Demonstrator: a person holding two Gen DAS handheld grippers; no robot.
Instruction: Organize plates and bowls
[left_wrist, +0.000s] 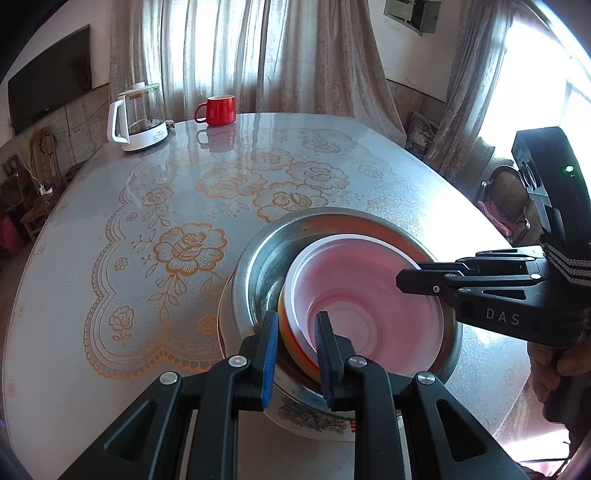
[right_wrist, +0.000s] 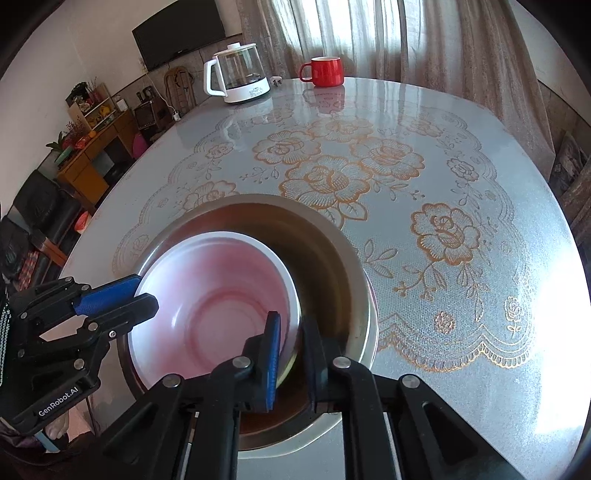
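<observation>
A pink bowl (left_wrist: 369, 295) (right_wrist: 214, 295) with a white rim sits nested in an orange bowl (left_wrist: 286, 332), whose edge shows just below it. Both lie inside a wide steel bowl (left_wrist: 258, 266) (right_wrist: 325, 251), which stands on a flowered plate (left_wrist: 314, 421). My left gripper (left_wrist: 295, 350) (right_wrist: 144, 291) is shut on the near-left rims of the pink and orange bowls, one blue pad outside and one inside. My right gripper (right_wrist: 293, 343) (left_wrist: 410, 275) is shut on the pink bowl's opposite rim.
The stack stands near the front edge of a round table (left_wrist: 147, 221) covered with a lace-patterned cloth. A glass kettle (left_wrist: 138, 118) and a red mug (left_wrist: 218, 110) stand at the far side. A person's hand (left_wrist: 554, 369) holds the right gripper.
</observation>
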